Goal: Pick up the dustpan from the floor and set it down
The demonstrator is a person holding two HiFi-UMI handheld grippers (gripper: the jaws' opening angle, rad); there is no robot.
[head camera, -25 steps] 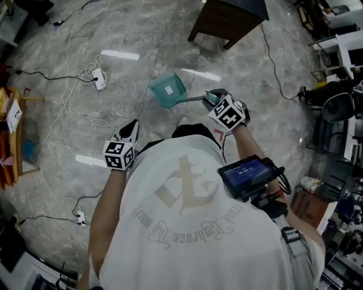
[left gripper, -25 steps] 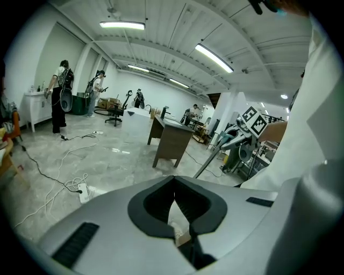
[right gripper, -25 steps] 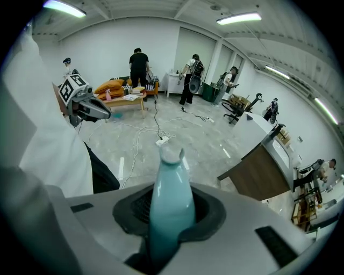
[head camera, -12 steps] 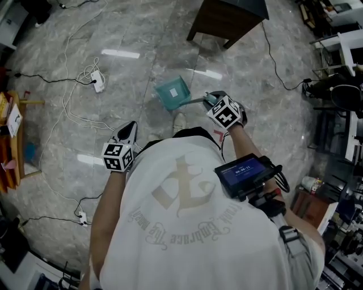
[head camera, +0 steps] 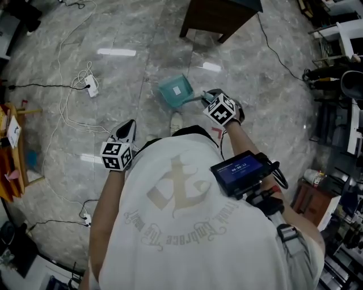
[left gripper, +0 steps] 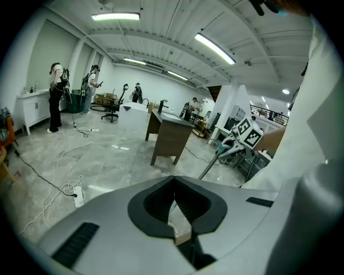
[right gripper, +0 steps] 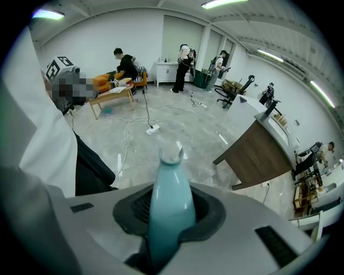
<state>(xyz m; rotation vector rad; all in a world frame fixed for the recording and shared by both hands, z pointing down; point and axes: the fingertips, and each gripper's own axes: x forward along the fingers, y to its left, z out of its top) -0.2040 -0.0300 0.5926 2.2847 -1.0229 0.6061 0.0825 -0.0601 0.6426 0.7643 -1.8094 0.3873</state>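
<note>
There is one dustpan (head camera: 174, 90), teal, with a square pale label on its pan and a thin metal shaft ending in a teal grip. There are two claws. The right claw (head camera: 210, 99) is clamped on that teal grip: in the right gripper view the grip fills the gap between the jaws and sticks out past them, its notched end pointing away over the floor (head camera: 255, 73). From the claw the shaft runs up and to the left in the head view, so the pan lies just beyond and to the left of the claw, low over the marble. Whether the pan's edge touches the floor I cannot tell from this height.

The left claw (head camera: 129, 126) is well apart from the dustpan, on the person's other side, pointing forward and down. Its jaws are closed together with nothing between them.

One dark wooden desk (head camera: 221, 17) stands past the pan. Two white power strips lie on the floor, one (head camera: 89, 86) far left of the pan among loose cables, the other (head camera: 85, 218) near the person's left elbow. One lit screen (head camera: 238, 170) is strapped to the right forearm. One pale shoe tip (head camera: 177, 120) shows just below the pan.
</note>
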